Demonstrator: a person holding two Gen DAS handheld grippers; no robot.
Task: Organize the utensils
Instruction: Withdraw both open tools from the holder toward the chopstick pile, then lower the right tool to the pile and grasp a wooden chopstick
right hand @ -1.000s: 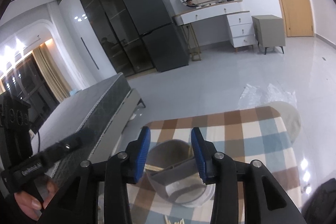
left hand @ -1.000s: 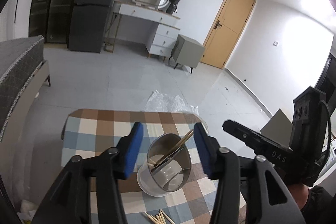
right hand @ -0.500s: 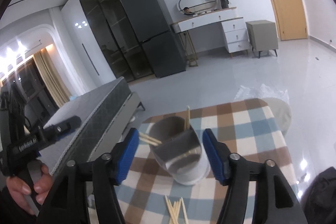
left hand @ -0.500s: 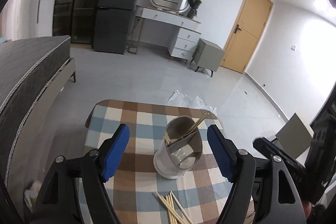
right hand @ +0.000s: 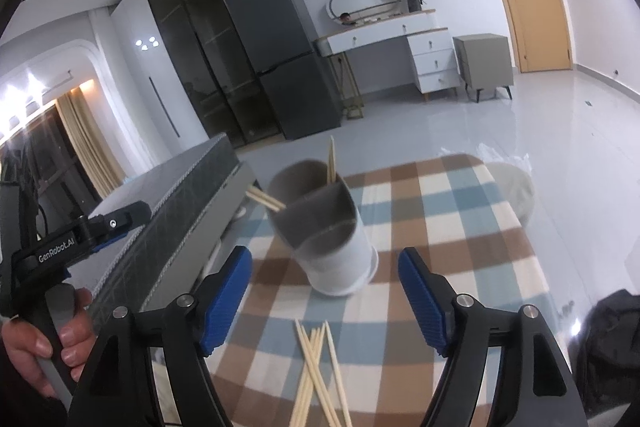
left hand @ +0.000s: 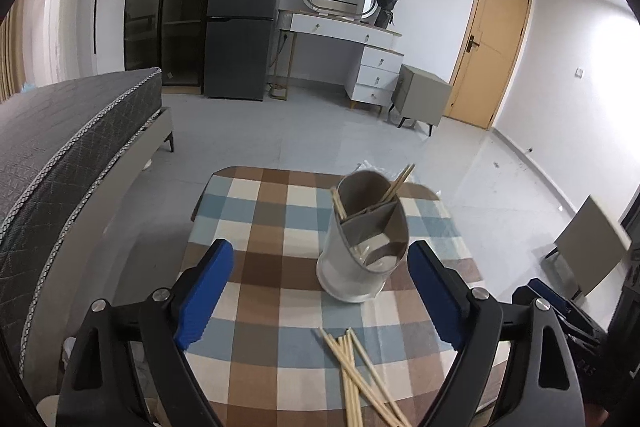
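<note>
A white utensil holder (left hand: 362, 247) (right hand: 332, 235) with grey dividers stands upright on the checked tablecloth (left hand: 276, 235) (right hand: 440, 211). Two wooden chopsticks (left hand: 396, 183) (right hand: 331, 159) lean in its far compartments. Several loose chopsticks (left hand: 356, 371) (right hand: 316, 359) lie crossed on the cloth on the near side of the holder. My left gripper (left hand: 320, 291) hangs back from the holder, jaws opening, nothing between them. My right gripper (right hand: 324, 291) is also back from it, jaws opening and empty. In the right wrist view, a hand (right hand: 48, 339) holds the left gripper's handle.
The table is small, with its left edge near a grey bed (left hand: 60, 155) (right hand: 168, 211). A round stool (right hand: 516, 191) sits past the table's far right corner. A fridge (left hand: 244, 15), a dresser (left hand: 352, 55) and a door (left hand: 496, 43) line the far wall.
Both grippers have pulled back from the holder and their jaws have spread wide. The holder now stands free on the cloth, and the loose chopsticks have come into full view.
</note>
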